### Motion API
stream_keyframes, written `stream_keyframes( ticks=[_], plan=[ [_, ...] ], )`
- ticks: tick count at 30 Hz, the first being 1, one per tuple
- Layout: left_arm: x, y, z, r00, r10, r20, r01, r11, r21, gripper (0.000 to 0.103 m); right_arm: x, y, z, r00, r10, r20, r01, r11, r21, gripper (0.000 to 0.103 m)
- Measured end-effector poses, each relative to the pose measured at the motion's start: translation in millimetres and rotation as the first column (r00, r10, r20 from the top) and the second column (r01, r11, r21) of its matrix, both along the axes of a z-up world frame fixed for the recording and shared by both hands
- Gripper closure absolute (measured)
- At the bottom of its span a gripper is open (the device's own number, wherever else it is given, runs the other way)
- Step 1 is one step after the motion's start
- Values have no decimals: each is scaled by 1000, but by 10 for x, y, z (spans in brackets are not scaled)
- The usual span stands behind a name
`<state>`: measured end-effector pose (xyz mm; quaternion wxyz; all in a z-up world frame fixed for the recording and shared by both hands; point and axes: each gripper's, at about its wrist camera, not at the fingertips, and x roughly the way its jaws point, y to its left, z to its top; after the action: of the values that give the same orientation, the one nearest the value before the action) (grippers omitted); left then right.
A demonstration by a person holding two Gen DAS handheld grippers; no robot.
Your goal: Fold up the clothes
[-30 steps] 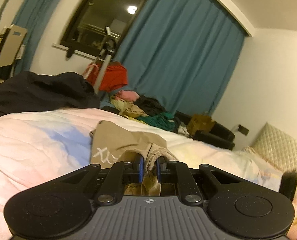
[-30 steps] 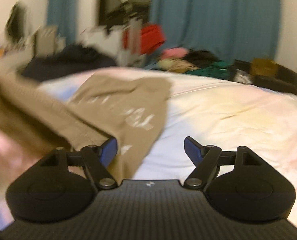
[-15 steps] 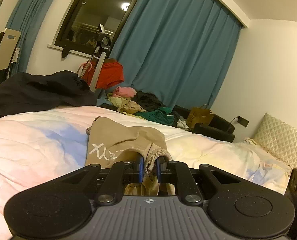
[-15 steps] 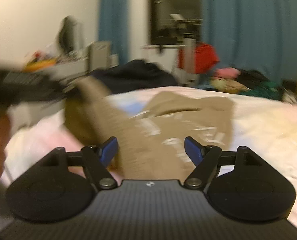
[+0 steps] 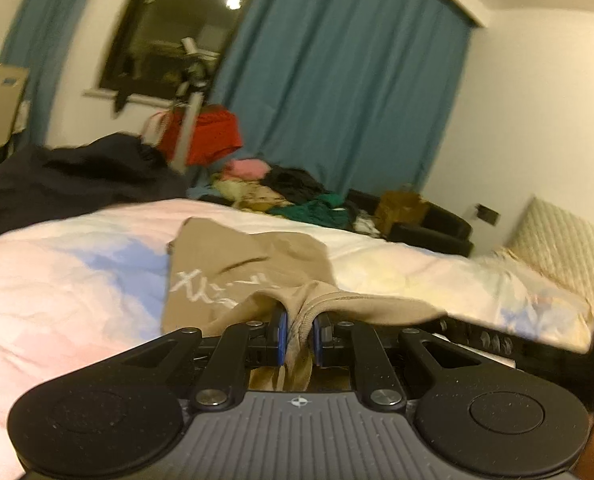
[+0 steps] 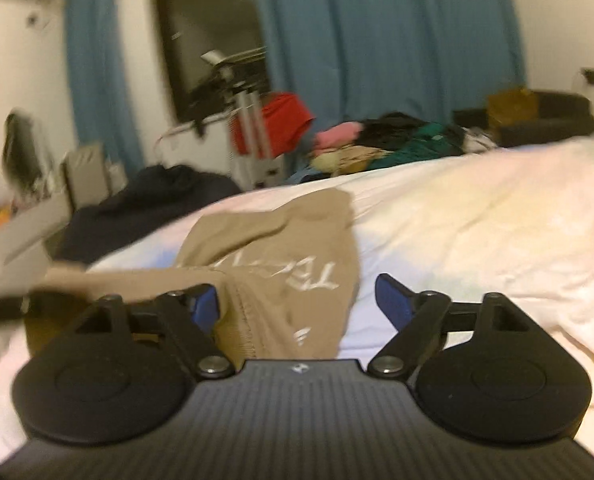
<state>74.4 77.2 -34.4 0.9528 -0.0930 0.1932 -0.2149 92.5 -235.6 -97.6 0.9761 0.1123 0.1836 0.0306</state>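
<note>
While the fold was unfinished:
Left gripper (image 5: 299, 334): clenched on tan garment (image 5: 253, 264) hem.
Right gripper (image 6: 297, 304): jaws just widened, released.
Risk: one-sided tension could skew the fold on the bed (image 6: 477, 216).

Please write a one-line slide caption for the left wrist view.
Left gripper shut on the ribbed edge of a tan garment spread over the pastel bed cover.

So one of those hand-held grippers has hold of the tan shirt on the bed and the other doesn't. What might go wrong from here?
1. Only the left hand-held gripper pinches the tan shirt, at a bunched hem; pulling one-sided may drag and crease it.
2. The right hand-held gripper, its jaws just opened wider, has loose cloth between them; closing now may catch several layers.
3. The quilt looks soft and rumpled, so folds may set crooked.
</note>
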Motion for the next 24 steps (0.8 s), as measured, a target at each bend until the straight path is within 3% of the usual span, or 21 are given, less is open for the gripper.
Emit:
stream_keyframes(
  ticks=[5,10,12,15,16,19,21,23,24],
  plan=[
    [-112,-106,24,997,-19,73,18,1000,14,90,83,56,-185,990,20,-141,-32,996,-83,22],
    [-138,80,90,991,85,101,-78,995,-67,92,52,244,-329,959,85,-271,-141,970,-196,22],
    [-131,201,133,986,133,96,-122,986,-113,92,43,233,-338,956,86,-279,-148,967,-207,22],
    [-75,328,133,985,165,43,-157,975,-155,92,-40,61,-166,983,43,-180,-70,987,-144,23],
    [-51,357,127,985,169,22,-163,973,-162,92,-85,5,-83,992,27,-122,-41,992,-118,27],
    [17,346,90,988,154,-31,-156,979,-129,91,-169,-50,81,999,44,-10,-44,996,-82,55],
    [44,302,71,989,140,-49,-143,986,-89,91,-173,-34,62,998,62,-10,-63,996,-66,78],
    [67,255,49,989,132,-64,-135,989,-54,90,-158,-31,20,997,76,-22,-77,996,-51,89],
    [82,237,40,989,130,-74,-133,991,-36,89,-153,-27,4,996,83,-25,-84,995,-45,90]
  ],
)
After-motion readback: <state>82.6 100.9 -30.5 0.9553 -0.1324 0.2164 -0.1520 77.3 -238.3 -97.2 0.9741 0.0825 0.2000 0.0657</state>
